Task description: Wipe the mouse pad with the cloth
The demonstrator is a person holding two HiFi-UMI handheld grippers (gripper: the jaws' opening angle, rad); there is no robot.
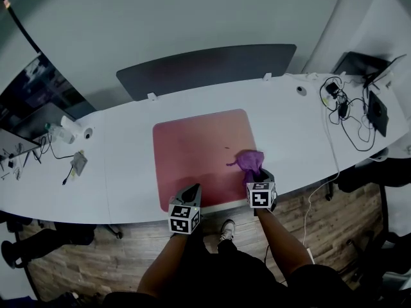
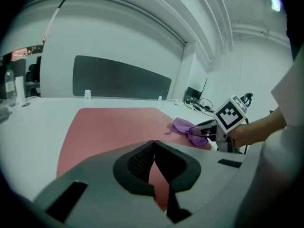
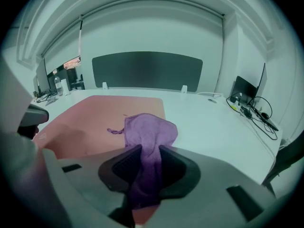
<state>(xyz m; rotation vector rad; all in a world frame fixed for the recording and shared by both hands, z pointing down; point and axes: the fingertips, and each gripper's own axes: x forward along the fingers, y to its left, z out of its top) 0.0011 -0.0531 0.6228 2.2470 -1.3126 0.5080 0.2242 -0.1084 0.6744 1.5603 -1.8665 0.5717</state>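
A large pink mouse pad (image 1: 200,153) lies flat in the middle of the white desk (image 1: 128,172). A purple cloth (image 1: 250,162) rests bunched on the pad's near right corner, and my right gripper (image 1: 257,178) is shut on its near end. In the right gripper view the cloth (image 3: 148,137) runs up between the jaws and spreads onto the pad (image 3: 90,122). My left gripper (image 1: 192,192) is shut with nothing in it, over the pad's near edge left of the cloth. The left gripper view shows the pad (image 2: 114,125), the cloth (image 2: 186,128) and the right gripper (image 2: 202,128).
A dark divider panel (image 1: 205,66) stands along the desk's far edge. Tangled cables and a charger (image 1: 347,111) lie at the right, beside a laptop (image 1: 363,66). Small items, a bottle (image 1: 64,130) and a flat card (image 1: 78,163), sit at the left. Wood floor shows below the near edge.
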